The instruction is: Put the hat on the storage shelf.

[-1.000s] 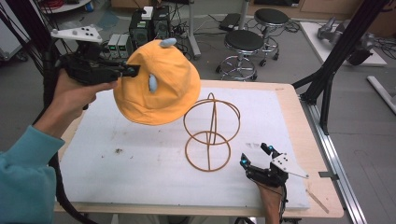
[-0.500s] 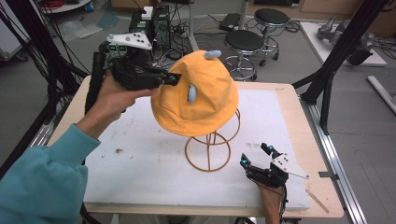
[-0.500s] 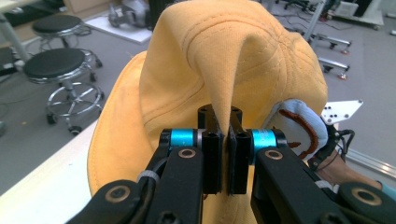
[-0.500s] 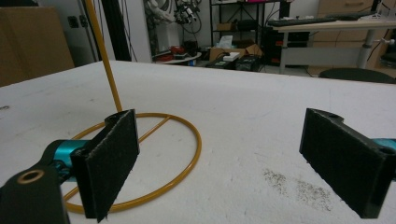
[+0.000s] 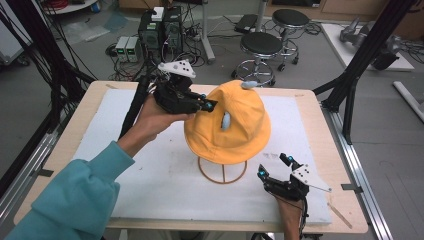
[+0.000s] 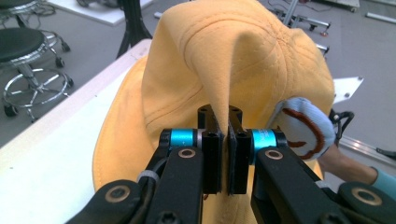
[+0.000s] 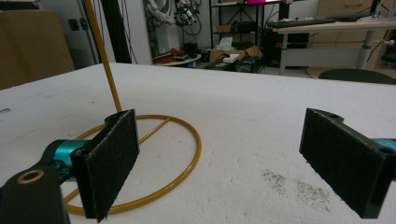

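Left gripper (image 5: 207, 105) pinches the yellow hat (image 5: 230, 125) at frame centre, draped over the wire stand (image 5: 222, 172); release remains, right gripper (image 5: 274, 166) wide open.

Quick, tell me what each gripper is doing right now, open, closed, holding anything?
Left gripper: closed, pinching a fold of the yellow bucket hat.
Right gripper: open, holding nothing, low over the white mat near the wire hat stand.
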Tool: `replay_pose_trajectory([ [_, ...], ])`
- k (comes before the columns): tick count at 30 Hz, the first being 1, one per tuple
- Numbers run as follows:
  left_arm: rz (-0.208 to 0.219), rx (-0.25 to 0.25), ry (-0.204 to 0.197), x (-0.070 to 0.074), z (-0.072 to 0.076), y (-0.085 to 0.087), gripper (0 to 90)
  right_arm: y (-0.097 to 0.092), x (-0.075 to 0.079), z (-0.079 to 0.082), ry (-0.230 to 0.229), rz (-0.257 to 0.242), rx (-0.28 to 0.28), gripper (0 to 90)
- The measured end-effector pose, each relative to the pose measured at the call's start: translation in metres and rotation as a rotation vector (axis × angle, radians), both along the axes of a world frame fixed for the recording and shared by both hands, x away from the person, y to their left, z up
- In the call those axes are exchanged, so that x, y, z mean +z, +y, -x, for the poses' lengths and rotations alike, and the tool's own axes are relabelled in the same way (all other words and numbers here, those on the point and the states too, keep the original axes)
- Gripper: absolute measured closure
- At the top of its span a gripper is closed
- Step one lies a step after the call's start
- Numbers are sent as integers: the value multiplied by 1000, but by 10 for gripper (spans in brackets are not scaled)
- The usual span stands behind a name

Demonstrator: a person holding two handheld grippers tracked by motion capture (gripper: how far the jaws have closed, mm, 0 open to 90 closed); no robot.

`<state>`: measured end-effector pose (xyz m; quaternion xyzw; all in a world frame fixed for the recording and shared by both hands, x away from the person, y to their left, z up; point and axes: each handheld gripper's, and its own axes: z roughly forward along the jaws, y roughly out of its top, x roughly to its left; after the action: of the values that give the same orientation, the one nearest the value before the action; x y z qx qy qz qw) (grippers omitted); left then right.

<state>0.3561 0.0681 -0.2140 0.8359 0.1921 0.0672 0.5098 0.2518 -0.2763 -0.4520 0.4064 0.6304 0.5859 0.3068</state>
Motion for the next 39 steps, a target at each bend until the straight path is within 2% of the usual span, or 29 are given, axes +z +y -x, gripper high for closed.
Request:
replay_pose_trajectory([
  [6, 23, -4, 1, -9, -3, 4, 860, 0, 0, 0, 2, 1, -1, 107],
  [8, 32, -4, 3, -10, -4, 5, 777, 0, 0, 0, 4, 5, 0, 107],
  [9, 38, -1, 8, -11, -4, 5, 702, 0, 0, 0, 4, 4, -1, 108],
  [10, 37, 3, 7, -11, -4, 5, 576, 0, 0, 0, 3, 5, -2, 108],
  [11, 25, 22, -11, -12, -3, 5, 493, 0, 0, 0, 3, 4, -2, 108],
  [13, -9, 60, -84, -14, 0, 6, 289, 0, 0, 0, 4, 7, -1, 107],
  [14, -12, 62, -92, -15, 0, 7, 161, 0, 0, 0, 4, 4, -2, 108],
  [15, -11, 66, -109, -16, 1, 9, 107, 0, 0, 0, 5, 5, -1, 107],
  [17, 6, 64, -132, -19, 2, 16, 71, 0, 0, 0, 5, 5, 0, 107],
  [20, -1, 84, -153, -26, 3, 28, 68, 0, 0, 0, 2, 9, 1, 107],
  [23, -3, 114, -151, -36, 7, 48, 68, 0, 0, 0, 2, 11, 0, 107],
  [26, 17, 143, -159, -46, 14, 69, 68, 0, 0, 0, 2, 10, 0, 107],
  [28, 22, 171, -190, -56, 21, 86, 68, 1, 0, 1, 4, 14, -1, 107],
  [29, 6, 184, -210, -64, 27, 97, 68, 1, 0, 1, 4, 14, -1, 107],
  [30, 20, 202, -225, -72, 33, 104, 68, 1, 0, 0, 2, 14, -2, 108],
  [32, 19, 244, -241, -90, 42, 121, 70, 1, 0, 0, 7, 14, -2, 107],
  [34, 52, 281, -235, -111, 47, 137, 70, 1, 0, 0, 5, 18, -3, 107],
  [39, 73, 357, -210, -159, 56, 170, 70, 2, 0, 1, 3, 26, -3, 107],
])
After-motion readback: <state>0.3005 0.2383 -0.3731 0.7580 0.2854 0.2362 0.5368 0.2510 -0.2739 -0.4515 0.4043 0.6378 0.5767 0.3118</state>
